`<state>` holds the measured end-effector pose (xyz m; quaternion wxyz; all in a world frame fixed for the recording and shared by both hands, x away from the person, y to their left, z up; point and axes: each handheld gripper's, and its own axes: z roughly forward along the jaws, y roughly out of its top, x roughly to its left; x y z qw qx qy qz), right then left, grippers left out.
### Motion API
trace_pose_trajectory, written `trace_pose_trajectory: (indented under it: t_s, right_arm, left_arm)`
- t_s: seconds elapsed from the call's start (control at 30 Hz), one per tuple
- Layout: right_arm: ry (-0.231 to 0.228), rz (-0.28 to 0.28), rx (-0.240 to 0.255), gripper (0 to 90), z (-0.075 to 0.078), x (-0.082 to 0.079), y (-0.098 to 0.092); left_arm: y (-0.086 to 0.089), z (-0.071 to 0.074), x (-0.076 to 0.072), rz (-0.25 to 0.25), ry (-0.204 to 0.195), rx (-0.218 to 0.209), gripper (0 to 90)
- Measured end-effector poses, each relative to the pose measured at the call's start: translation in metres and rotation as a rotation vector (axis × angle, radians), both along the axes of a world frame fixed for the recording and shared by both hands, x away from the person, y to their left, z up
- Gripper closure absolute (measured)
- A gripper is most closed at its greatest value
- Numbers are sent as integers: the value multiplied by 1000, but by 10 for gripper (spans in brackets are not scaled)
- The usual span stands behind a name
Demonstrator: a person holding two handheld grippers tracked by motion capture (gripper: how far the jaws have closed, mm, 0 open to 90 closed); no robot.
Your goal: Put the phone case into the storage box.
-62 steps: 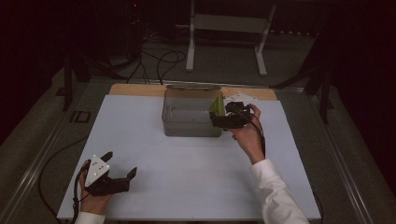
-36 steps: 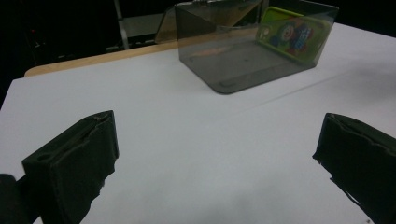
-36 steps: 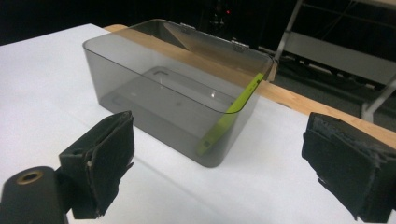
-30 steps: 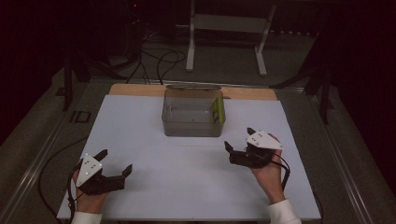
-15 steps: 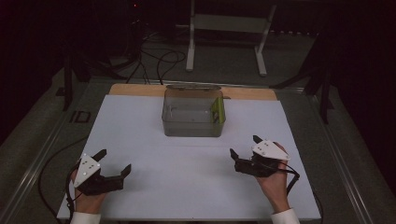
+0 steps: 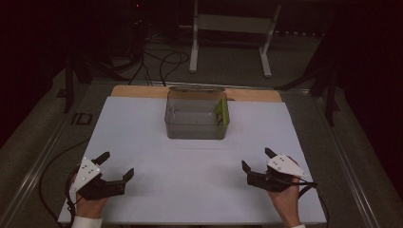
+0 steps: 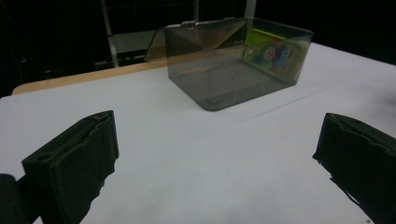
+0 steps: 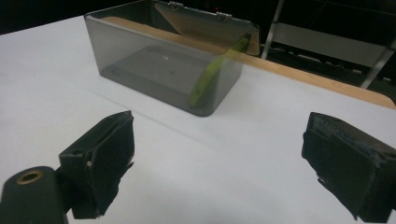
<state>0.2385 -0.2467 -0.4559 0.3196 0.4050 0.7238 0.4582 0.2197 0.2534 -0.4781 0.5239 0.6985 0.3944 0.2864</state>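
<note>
A smoky clear plastic box [image 6: 196,118] with its hinged lid up stands at the table's far middle. A flat green packet [image 6: 220,112] leans upright against the box's right inner wall; in the left gripper view its printed face [image 7: 272,52] shows, and the right gripper view catches its thin edge [image 8: 205,80]. My left gripper [image 6: 116,166] rests open at the near left of the table, empty. At the near right my right gripper [image 6: 257,159] is open and empty too, well away from the box.
A white sheet [image 6: 199,161] covers the table, with a wooden strip [image 6: 138,91] along its far edge. Behind the table stand a white metal frame [image 6: 233,33] and loose cables [image 6: 157,61] on the floor. Dark posts flank both sides.
My right gripper drew back from the box's right side to the near right of the table, leaving the green packet inside. The left gripper barely shifted.
</note>
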Motion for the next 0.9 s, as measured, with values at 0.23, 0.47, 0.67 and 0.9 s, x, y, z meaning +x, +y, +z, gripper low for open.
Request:
trace_pose_trajectory:
  t_s: [0.23,0.47,0.67,0.9]
  right_arm:
    - [5,-1,25,94,-11,-10,-7]
    - [17,-12,47,93,-21,-17,-12]
    - [6,-30,57,94,-23,-25,-18]
    - [3,-45,68,93,-25,-28,-23]
  left_arm:
    - [-1,-1,-2,-28,-16,-6,0]
    - [-1,-3,-3,-31,-15,-2,0]
    - [-4,-5,-3,-31,-11,10,0]
    - [-1,-6,-4,-14,-9,3,0]
